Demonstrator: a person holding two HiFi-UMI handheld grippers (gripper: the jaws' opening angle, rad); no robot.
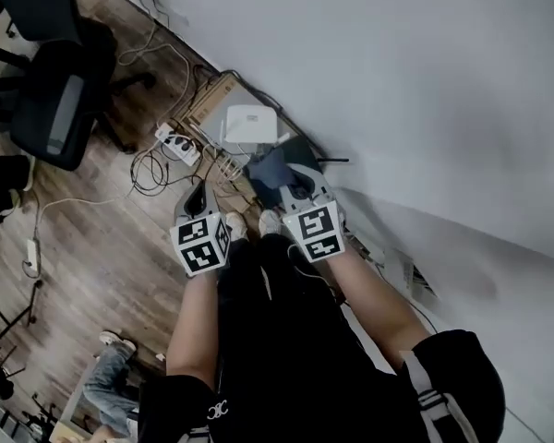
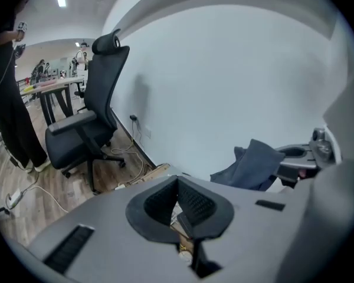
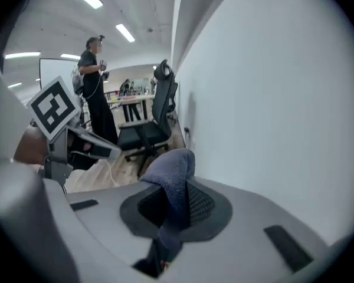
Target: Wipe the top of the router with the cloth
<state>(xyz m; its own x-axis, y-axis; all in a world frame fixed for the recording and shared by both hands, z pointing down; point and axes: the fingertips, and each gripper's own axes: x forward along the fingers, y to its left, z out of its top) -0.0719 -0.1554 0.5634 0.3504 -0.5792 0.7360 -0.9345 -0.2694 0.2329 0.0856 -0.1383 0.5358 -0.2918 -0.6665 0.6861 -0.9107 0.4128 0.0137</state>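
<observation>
R claw [image 3: 176, 202] pinched the cloth [image 3: 172, 173]. L claw [image 2: 178, 202] was pressed together, empty. Router [image 1: 247, 123] sat on the floor by the wall, near the cloth, at its 11 o'clock. Risks: hanging cloth could snag the cables [image 1: 150, 169], or a wipe could shove the unheld router.

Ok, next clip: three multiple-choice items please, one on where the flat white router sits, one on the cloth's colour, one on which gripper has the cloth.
1. Where is the flat white plastic router?
A. on a chair seat
B. at the foot of the white wall
C. in a gripper
2. What colour is the soft cloth?
A. red
B. yellow
C. dark blue-grey
3. Which gripper holds the cloth?
A. right gripper
B. left gripper
C. neither
Answers: 1 B, the head view shows it by the wall; 2 C, both gripper views show that colour; 3 A, its jaws pinch the cloth, while the left gripper's are shut on nothing.
</observation>
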